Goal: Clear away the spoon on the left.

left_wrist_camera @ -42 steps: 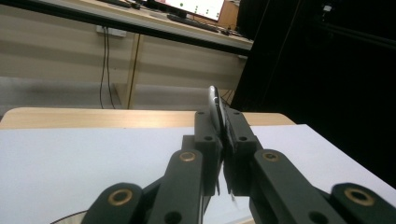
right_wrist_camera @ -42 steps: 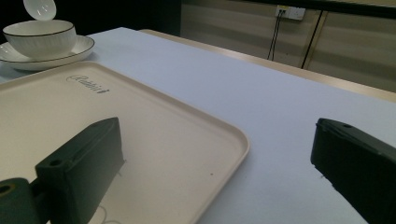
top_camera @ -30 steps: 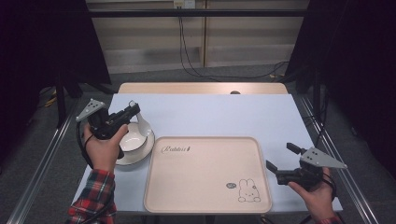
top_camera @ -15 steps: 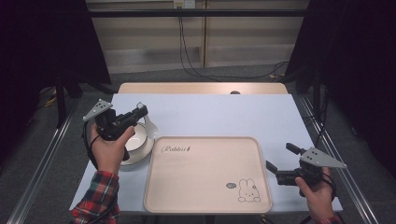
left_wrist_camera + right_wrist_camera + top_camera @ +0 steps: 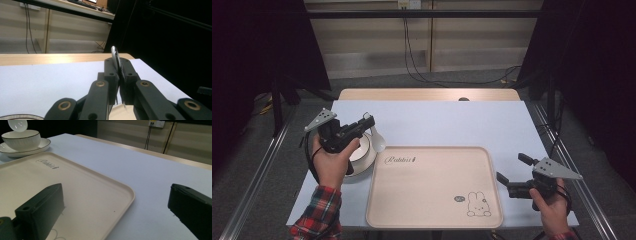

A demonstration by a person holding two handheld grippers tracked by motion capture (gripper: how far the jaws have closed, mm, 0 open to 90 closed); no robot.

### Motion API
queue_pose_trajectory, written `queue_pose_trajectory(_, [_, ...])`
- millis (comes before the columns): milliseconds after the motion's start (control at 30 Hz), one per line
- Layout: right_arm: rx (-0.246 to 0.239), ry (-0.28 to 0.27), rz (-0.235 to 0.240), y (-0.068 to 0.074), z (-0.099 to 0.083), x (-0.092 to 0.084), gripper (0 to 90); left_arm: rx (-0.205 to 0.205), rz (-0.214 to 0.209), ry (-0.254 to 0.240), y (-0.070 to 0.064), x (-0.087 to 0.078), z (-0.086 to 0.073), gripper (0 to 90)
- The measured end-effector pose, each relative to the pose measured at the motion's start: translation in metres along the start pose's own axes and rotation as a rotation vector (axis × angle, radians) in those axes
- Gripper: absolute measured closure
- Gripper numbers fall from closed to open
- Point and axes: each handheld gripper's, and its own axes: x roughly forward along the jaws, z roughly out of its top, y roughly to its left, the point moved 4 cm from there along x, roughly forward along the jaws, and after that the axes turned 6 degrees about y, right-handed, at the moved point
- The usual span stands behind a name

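My left gripper [image 5: 368, 121] hovers over a white bowl [image 5: 361, 148] that sits on a white plate [image 5: 368, 162] at the table's left. It is shut on the handle of a white spoon [image 5: 377, 140], whose scoop hangs down past the bowl's right rim. In the left gripper view the jaws pinch the thin spoon handle [image 5: 114, 56] edge-on. My right gripper [image 5: 511, 167] is open and holds nothing, low by the right edge of the beige tray [image 5: 434, 190]. The right gripper view has the bowl [image 5: 21, 139], the plate [image 5: 27, 149] and the spoon [image 5: 17, 124] far off at top left.
The tray [image 5: 75, 187] carries a rabbit drawing [image 5: 477, 205] and lies front and centre on the pale blue table cover [image 5: 452, 122]. A wooden table strip [image 5: 427, 94] runs along the far edge. Metal rails flank the table on both sides.
My left gripper has drifted a little to the right with the spoon, bringing the scoop past the bowl's right rim. The right gripper has stayed put.
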Motion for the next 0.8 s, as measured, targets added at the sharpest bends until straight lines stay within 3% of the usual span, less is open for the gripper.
queue_pose_trajectory(200, [-0.003,0.001,0.003,0.001,0.0,0.0,0.0,-0.017,-0.012,0.002,-0.003,0.004,-0.004,85.6])
queue_pose_trajectory(800, [-0.003,0.01,0.005,0.001,-0.001,0.002,0.0,-0.009,-0.028,0.04,-0.008,0.008,-0.014,85.6])
